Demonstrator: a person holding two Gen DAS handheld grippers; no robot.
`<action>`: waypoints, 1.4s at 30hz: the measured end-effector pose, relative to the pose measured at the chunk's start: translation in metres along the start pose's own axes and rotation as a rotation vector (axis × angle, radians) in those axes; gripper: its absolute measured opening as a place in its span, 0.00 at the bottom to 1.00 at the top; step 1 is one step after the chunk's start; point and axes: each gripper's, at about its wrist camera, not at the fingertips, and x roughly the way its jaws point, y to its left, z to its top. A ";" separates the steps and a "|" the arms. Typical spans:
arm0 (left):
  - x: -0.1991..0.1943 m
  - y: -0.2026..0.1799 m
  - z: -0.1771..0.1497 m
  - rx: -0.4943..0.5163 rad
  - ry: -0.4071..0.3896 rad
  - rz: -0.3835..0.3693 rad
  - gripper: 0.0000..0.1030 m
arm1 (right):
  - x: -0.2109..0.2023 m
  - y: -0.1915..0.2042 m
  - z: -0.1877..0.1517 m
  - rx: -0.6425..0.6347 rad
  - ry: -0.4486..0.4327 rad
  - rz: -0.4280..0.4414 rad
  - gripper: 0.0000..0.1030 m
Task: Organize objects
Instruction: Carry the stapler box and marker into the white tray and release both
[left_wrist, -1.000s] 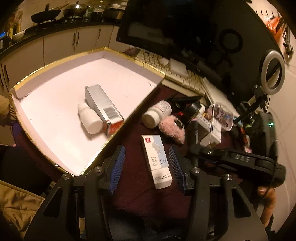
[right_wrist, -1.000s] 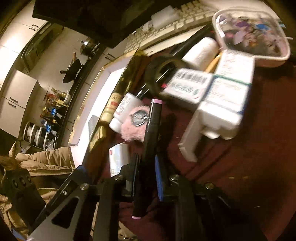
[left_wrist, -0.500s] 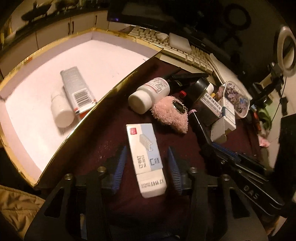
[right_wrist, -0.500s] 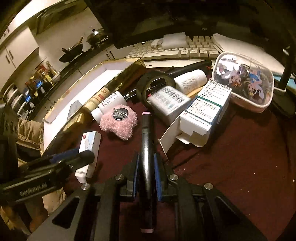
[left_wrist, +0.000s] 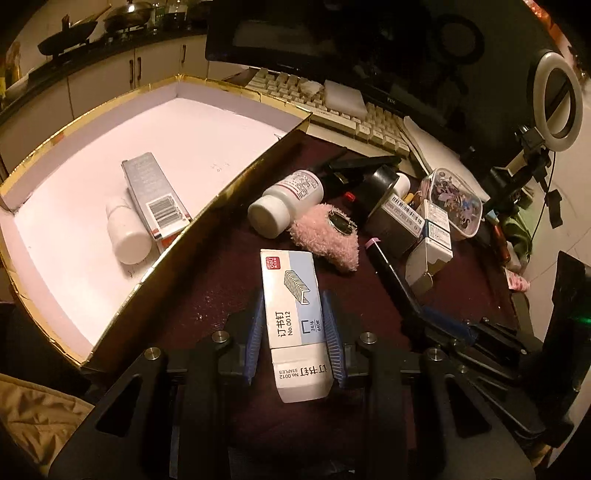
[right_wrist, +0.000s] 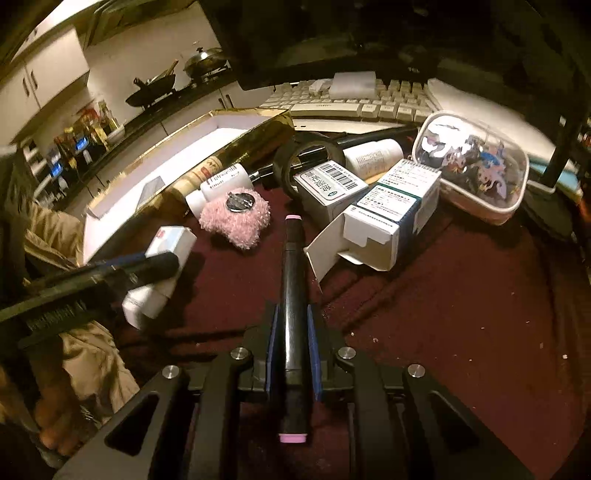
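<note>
Item: the white-and-blue cardboard staple box is lying on the dark red tabletop between your left gripper pads, whose jaws have just been closing and are now pressing its sides. Your right gripper is clamping, nearly shut, a black pink-capped marker pen. Adjacent: fluffy pink plush pad, white pill bottle, gold-edged white-lined cardboard box.

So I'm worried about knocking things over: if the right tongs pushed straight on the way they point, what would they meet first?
Probably the open flap of the white medicine box, just right of the marker's pink tip; the pink fluffy pouch sits just left. Depth is unclear.
</note>
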 end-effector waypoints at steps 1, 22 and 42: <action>-0.002 0.000 0.000 -0.003 -0.006 -0.004 0.29 | 0.000 0.001 0.000 -0.001 0.002 0.001 0.13; -0.058 0.097 0.033 -0.313 -0.176 -0.034 0.29 | -0.007 0.055 0.065 -0.037 -0.063 0.237 0.13; -0.010 0.149 0.035 -0.334 -0.111 0.210 0.30 | 0.106 0.121 0.162 -0.077 0.018 0.332 0.13</action>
